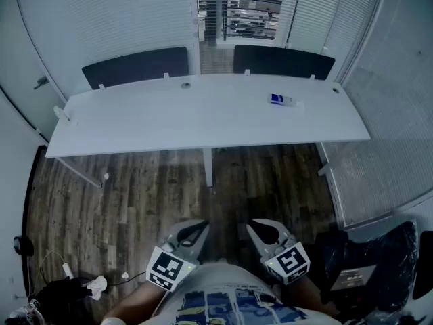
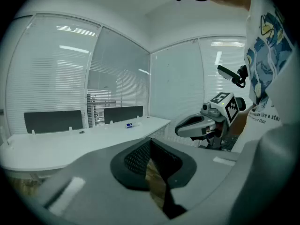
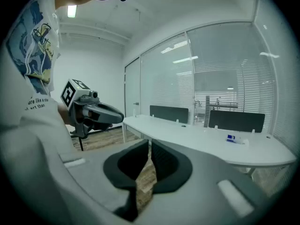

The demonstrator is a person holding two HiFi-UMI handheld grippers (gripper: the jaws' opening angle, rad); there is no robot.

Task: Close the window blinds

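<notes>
You are holding two grippers at lower centre, left gripper (image 1: 198, 227) and right gripper (image 1: 256, 229), each with jaws pressed together, gripping nothing. One desk (image 1: 169, 117) is spanning mid-frame, bearing one blue-and-white item (image 1: 283, 100) too small to identify. The window blinds (image 1: 101, 19) are hanging across the top.

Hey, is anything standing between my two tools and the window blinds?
Yes. The long white desk runs crosswise between the left tool, the right tool and the window blinds. Two dark panels stand along its far edge, just before the blinds.
</notes>
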